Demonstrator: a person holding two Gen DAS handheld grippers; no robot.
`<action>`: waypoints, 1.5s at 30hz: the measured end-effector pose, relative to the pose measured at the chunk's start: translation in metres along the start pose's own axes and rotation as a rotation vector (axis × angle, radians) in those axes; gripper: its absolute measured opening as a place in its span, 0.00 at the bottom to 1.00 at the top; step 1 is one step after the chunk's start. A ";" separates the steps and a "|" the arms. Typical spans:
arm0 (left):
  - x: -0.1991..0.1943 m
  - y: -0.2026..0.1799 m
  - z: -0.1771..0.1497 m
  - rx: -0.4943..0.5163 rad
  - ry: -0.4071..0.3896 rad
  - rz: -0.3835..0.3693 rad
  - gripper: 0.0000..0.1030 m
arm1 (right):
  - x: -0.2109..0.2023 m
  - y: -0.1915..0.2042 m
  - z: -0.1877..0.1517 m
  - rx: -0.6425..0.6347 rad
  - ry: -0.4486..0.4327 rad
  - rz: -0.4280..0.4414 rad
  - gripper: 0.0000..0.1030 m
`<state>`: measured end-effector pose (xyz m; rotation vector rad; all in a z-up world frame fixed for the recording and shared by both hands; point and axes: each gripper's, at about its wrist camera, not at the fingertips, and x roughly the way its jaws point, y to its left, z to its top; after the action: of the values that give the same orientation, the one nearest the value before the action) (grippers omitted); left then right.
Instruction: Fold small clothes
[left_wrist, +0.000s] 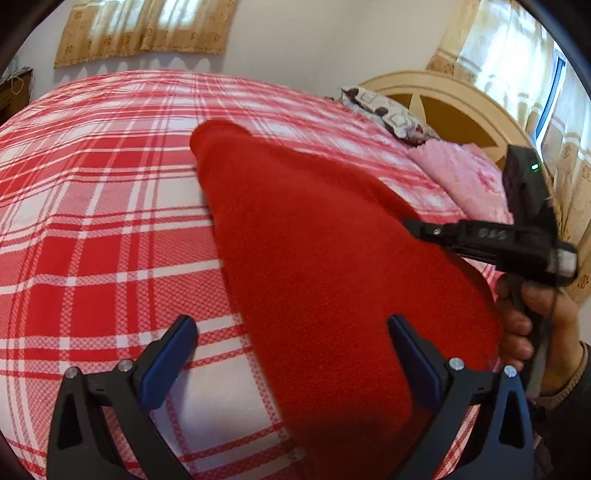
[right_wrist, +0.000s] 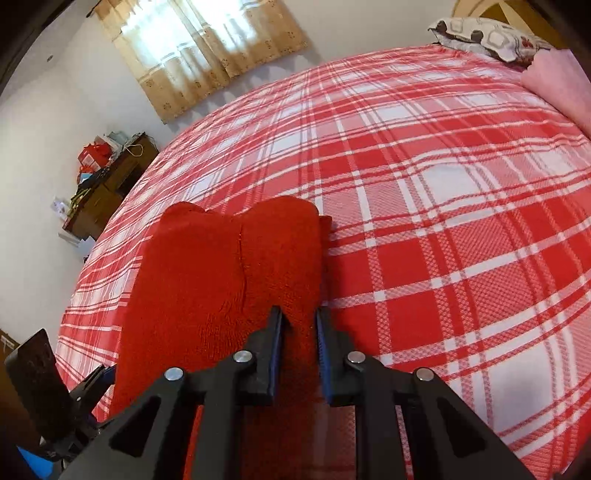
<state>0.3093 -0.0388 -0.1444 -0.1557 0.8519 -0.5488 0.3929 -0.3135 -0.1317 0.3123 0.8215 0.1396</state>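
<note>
Jaws of the right gripper (right_wrist: 298, 323) stand narrow and pinch a fold of the red garment (right_wrist: 229, 273) between their blue pads, the cloth running down between the two fingers toward the camera. Jaws of the left gripper (left_wrist: 291, 332) stand wide apart, one finger over the checked bedspread (left_wrist: 92, 206) and the other against the red cloth, with nothing pressed between them.

From the left wrist view the red garment (left_wrist: 314, 251) is a long fuzzy strip that starts near the middle of the bed and widens toward the camera, where it rises off the cover; its far, narrow end lies on the bedspread. At the right edge of that view the right gripper (left_wrist: 410, 223) reaches into the garment's side, and the person's right hand (left_wrist: 532, 317) is wrapped around its handle.

From the right wrist view the garment shows two rounded lobes at its far end, side by side with a seam between them, resting on the red and white bedspread (right_wrist: 443, 221). The left gripper (right_wrist: 99, 376) shows only in part at the lower left of that view, beside the cloth's edge.

A patterned pillow (left_wrist: 384, 110) and a pink blanket (left_wrist: 461, 177) lie near the wooden headboard (left_wrist: 454, 107). Curtains (right_wrist: 199, 48) hang on the far wall, and a wooden cabinet (right_wrist: 107, 192) piled with boxes stands beside the bed
</note>
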 end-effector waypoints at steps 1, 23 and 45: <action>0.000 -0.001 0.000 0.004 -0.001 0.002 1.00 | -0.007 0.007 0.000 -0.021 -0.018 -0.018 0.26; -0.023 0.020 -0.014 -0.117 -0.052 0.015 1.00 | 0.034 0.132 0.001 -0.379 0.136 0.063 0.46; -0.040 0.020 -0.004 -0.162 -0.129 0.047 1.00 | -0.030 0.033 -0.021 -0.186 -0.019 0.202 0.45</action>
<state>0.2929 -0.0012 -0.1274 -0.3150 0.7722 -0.4209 0.3575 -0.2853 -0.1132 0.2200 0.7514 0.3988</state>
